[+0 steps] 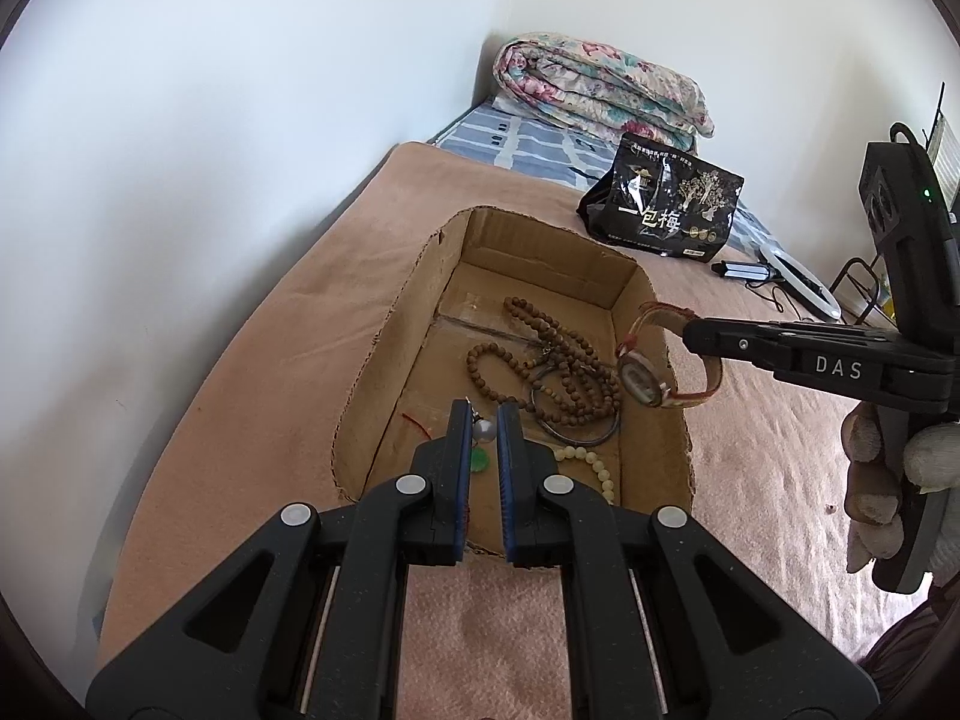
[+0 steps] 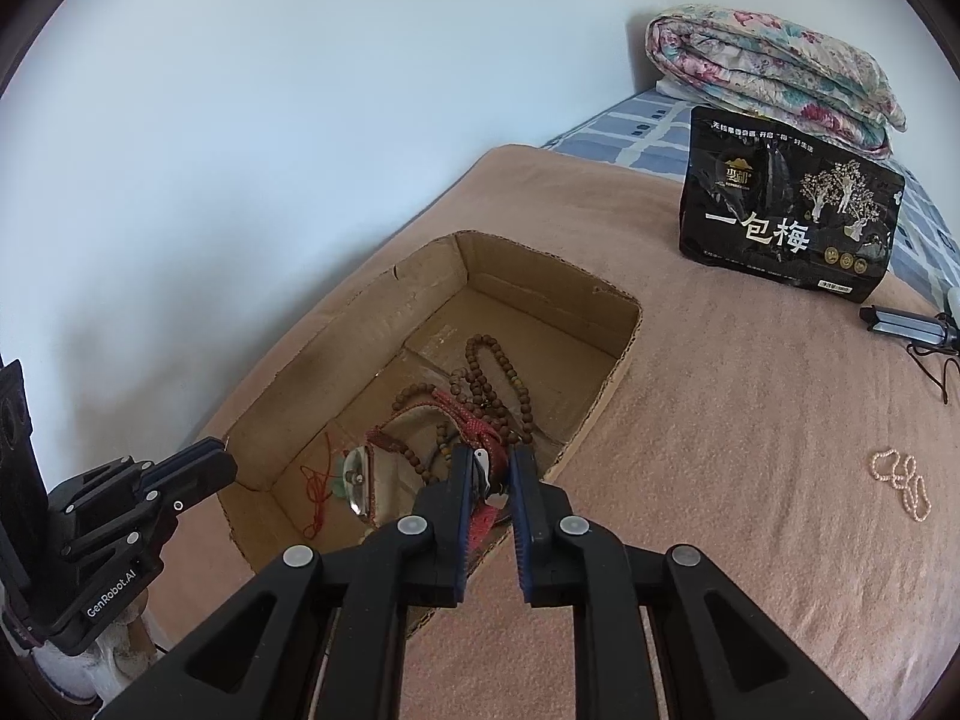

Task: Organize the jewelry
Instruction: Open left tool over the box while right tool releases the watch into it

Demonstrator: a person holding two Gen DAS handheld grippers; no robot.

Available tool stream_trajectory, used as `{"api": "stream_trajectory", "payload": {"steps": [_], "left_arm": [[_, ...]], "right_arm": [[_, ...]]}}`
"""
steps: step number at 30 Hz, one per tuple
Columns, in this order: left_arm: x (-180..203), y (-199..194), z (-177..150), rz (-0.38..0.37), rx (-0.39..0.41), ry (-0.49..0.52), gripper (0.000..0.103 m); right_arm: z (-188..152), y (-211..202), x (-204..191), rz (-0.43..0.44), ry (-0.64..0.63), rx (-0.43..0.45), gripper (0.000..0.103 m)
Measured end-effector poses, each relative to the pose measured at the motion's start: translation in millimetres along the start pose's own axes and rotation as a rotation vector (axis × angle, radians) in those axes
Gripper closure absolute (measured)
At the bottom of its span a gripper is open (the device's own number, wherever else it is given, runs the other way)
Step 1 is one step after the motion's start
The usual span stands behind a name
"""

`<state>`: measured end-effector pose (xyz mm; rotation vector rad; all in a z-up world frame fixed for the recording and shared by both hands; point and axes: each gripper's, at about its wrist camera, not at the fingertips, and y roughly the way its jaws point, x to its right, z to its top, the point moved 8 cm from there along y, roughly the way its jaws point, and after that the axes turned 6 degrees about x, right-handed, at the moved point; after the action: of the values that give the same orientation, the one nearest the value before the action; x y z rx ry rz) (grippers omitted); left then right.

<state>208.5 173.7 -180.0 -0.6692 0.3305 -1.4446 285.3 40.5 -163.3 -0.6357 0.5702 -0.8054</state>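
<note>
A shallow cardboard box point(image 1: 540, 234) lies on a pink blanket. In it lie brown wooden prayer beads point(image 1: 564, 360), a dark metal bangle point(image 1: 576, 435), cream beads point(image 1: 594, 465) and a green pendant on a red cord point(image 1: 479, 459). My left gripper point(image 1: 483, 420) is shut on a silver pearl earring point(image 1: 483, 429) above the box's near end. My right gripper point(image 1: 690, 324) is shut on the red strap of a wristwatch point(image 1: 641, 381) and holds it over the box's right wall. In the right wrist view the watch point(image 2: 359, 480) hangs from the gripper point(image 2: 489, 468) above the box point(image 2: 540, 264).
A thin pink bead necklace point(image 2: 900, 477) lies on the blanket right of the box. A black snack bag point(image 2: 786, 222) stands behind the box. A folded floral quilt point(image 1: 600, 84) is at the far end. A dark tool with a cord point(image 2: 906, 327) lies at the right edge.
</note>
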Motion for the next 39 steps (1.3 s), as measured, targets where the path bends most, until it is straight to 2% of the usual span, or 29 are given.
{"api": "stream_trajectory", "payload": {"steps": [2, 4, 5, 7, 8, 10, 13, 17, 19, 26, 39], "left_arm": [[0.9, -0.1, 0.7, -0.001, 0.002, 0.005, 0.097], [1.8, -1.5, 0.5, -0.001, 0.005, 0.007, 0.097], [2.5, -1.6, 0.3, 0.003, 0.007, 0.010, 0.097], [3.4, -2.6, -0.4, 0.013, 0.010, 0.017, 0.094], [4.1, -2.8, -0.9, 0.015, 0.010, 0.019, 0.090], [5.9, -4.4, -1.6, 0.018, 0.019, 0.021, 0.054], [7.6, -8.2, -1.4, 0.032, 0.041, 0.027, 0.044], [9.1, -6.4, -0.4, 0.043, 0.040, 0.046, 0.043], [10.3, -6.3, -0.4, 0.048, 0.040, 0.049, 0.039], [11.1, -6.4, 2.5, 0.043, 0.043, 0.035, 0.038], [11.4, -15.3, 1.5, 0.044, 0.038, 0.031, 0.038]], "right_arm": [[1.3, -0.5, -0.6, 0.010, 0.011, 0.006, 0.081], [2.7, -2.4, 0.6, 0.006, 0.021, 0.017, 0.064], [3.2, -3.7, 0.9, 0.004, 0.024, 0.022, 0.061], [4.1, -4.9, 1.7, -0.003, 0.023, 0.027, 0.049], [4.6, -5.7, 2.1, -0.011, 0.020, 0.030, 0.044], [5.6, -7.7, 2.1, -0.022, 0.010, 0.041, 0.028], [8.0, -11.2, 3.0, -0.041, 0.001, 0.059, 0.010], [10.1, -14.4, 2.0, -0.046, -0.006, 0.068, 0.005], [10.8, -15.9, 0.0, -0.049, -0.018, 0.071, 0.004], [10.4, -21.6, -5.2, -0.063, -0.058, 0.077, 0.003], [8.5, -39.0, 2.9, -0.089, -0.045, 0.100, 0.000]]}}
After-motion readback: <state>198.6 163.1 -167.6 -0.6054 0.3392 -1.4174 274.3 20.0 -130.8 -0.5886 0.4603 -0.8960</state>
